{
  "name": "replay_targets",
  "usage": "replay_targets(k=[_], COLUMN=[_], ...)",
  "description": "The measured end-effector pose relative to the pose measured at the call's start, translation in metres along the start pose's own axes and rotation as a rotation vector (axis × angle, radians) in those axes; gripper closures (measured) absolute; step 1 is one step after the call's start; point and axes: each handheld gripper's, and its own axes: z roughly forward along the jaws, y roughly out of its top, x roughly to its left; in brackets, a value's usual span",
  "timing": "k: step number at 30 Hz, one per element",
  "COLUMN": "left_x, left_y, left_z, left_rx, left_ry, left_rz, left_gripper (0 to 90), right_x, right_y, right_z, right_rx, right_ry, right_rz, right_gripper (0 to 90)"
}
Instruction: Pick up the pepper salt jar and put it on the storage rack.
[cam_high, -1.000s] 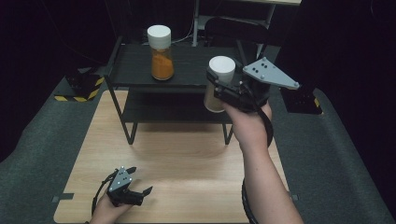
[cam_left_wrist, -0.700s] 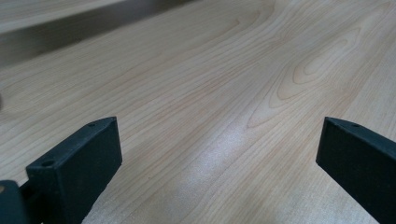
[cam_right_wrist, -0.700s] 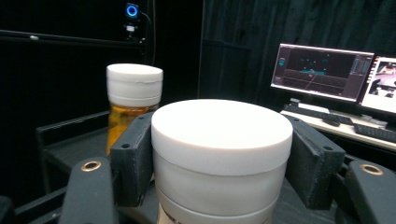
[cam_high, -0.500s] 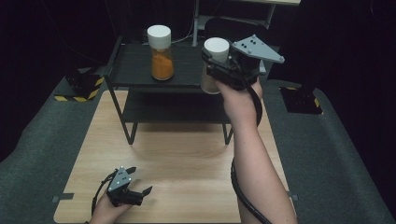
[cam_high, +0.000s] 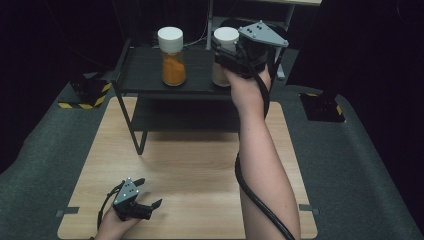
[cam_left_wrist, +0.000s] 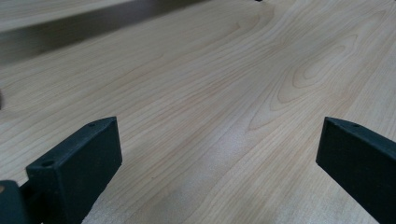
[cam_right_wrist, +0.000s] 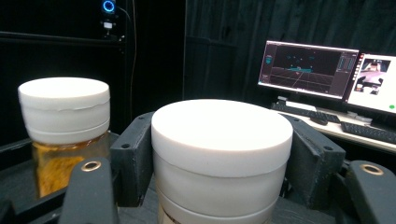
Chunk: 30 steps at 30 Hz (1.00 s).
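My right gripper (cam_high: 227, 52) is clamped on the white-lidded jar (cam_high: 224, 56), jaws pressed to either side just under the lid, as the right gripper view shows (cam_right_wrist: 222, 154). The jar is upright at the right end of the black shelf's top tier (cam_high: 145, 75); can't tell whether its base touches the shelf. The orange-filled jar (cam_high: 171, 56), also white-lidded, stands upright to its left, well apart. My left gripper (cam_high: 145, 202) rests on the wooden table (cam_high: 200, 165) near the front left corner, jaws wide apart with nothing between them, only bare wood.
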Motion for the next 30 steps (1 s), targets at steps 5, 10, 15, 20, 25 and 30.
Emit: replay_targets(k=[5, 10, 15, 20, 25, 30], left_x=[0.001, 0.001, 0.001, 0.000, -0.001, -0.001], left_y=[-0.001, -0.001, -0.001, 0.000, 0.001, 0.001], left_z=[0.000, 0.000, 0.000, 0.000, 0.000, 0.000], left_rx=[-0.004, -0.006, -0.004, 0.000, 0.005, 0.005], left_ry=[-0.003, -0.005, -0.005, -0.002, -0.001, -0.003], left_rz=[-0.005, -0.006, -0.002, 0.005, 0.013, 0.013], left_gripper=[0.5, 0.5, 0.5, 0.5, 0.5, 0.5], right_x=[0.000, -0.001, -0.006, -0.007, -0.008, -0.010], right_y=[-0.002, -0.005, -0.011, -0.013, -0.014, -0.014], right_z=[0.012, 0.019, 0.018, 0.018, 0.018, 0.017], right_rx=[0.012, 0.023, 0.005, -0.003, -0.005, -0.014], right_ry=[0.000, 0.001, 0.005, 0.008, 0.011, 0.024], right_rz=[0.007, 0.019, 0.043, 0.047, 0.053, 0.080], right_gripper=[32.9, 32.9, 32.7, 32.5, 32.3, 30.3])
